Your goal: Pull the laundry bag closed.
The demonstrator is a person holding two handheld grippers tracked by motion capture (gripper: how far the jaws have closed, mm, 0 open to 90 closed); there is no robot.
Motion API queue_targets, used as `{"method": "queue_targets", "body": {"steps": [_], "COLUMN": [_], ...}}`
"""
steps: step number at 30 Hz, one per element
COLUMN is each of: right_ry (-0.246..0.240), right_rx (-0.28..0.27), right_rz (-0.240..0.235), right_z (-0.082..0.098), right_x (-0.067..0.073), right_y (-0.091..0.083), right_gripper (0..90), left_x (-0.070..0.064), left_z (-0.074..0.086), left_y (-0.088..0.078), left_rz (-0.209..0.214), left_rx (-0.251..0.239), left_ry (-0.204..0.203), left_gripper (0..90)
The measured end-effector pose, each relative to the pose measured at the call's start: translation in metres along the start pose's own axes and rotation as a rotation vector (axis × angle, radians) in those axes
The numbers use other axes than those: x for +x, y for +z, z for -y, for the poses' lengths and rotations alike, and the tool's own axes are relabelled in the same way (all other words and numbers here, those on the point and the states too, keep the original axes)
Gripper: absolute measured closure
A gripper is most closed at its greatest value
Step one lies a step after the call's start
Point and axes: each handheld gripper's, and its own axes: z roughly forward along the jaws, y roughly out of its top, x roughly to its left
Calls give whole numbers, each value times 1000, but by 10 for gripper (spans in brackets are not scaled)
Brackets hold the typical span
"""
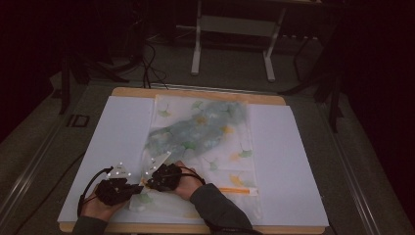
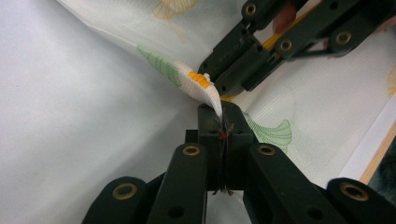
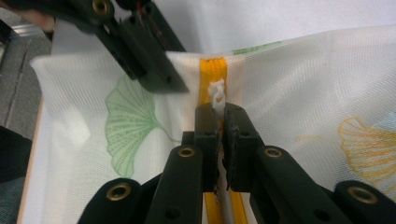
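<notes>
A white mesh bag [image 1: 205, 142] printed with ginkgo leaves lies on the table with a blue-green cloth [image 1: 200, 129] inside it. Its orange zipper [image 3: 212, 70] runs along the near end. My left gripper [image 2: 223, 116] is shut on the bag's lifted edge [image 2: 205, 91] at the near left corner. My right gripper [image 3: 219, 114] is shut on the white zipper pull [image 3: 217, 91]. In the high view the left gripper [image 1: 137, 186] and right gripper [image 1: 147, 183] meet tip to tip at that corner. Each gripper view also holds the other one: the right gripper [image 2: 219, 79] and the left gripper [image 3: 163, 79].
The bag rests on a large white sheet [image 1: 293, 161] covering a wooden table [image 1: 195, 93]. Beyond the table's far edge stands a white metal frame [image 1: 235, 29] on a grey floor. Black cables [image 1: 90, 186] trail from the grippers at the near left.
</notes>
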Motion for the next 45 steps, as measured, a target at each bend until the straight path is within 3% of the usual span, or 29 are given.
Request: {"method": "queue_targets", "body": {"steps": [13,24,32,39,45], "right_ry": [-25,-68,-84,-78,-110], "right_rx": [28,65,71,54,83], "right_rz": [30,72,125,137,153], "right_z": [5,4,-2,-3,-1], "right_x": [2,7,9,10,13], "right_y": [-4,-9,0,2,-2], "right_gripper": [856,900,892,900,900], "left_x": [3,3,1,1,4], "left_z": [1,1,0,0,1], "left_y": [-4,-5,-5,-6,-8], "left_rz": [15,18,22,19,17], "left_rx": [-44,-44,-44,-50,-61], "left_ry": [-25,-25,-25,-32,-44], "left_gripper": [886,886,887,887,887]}}
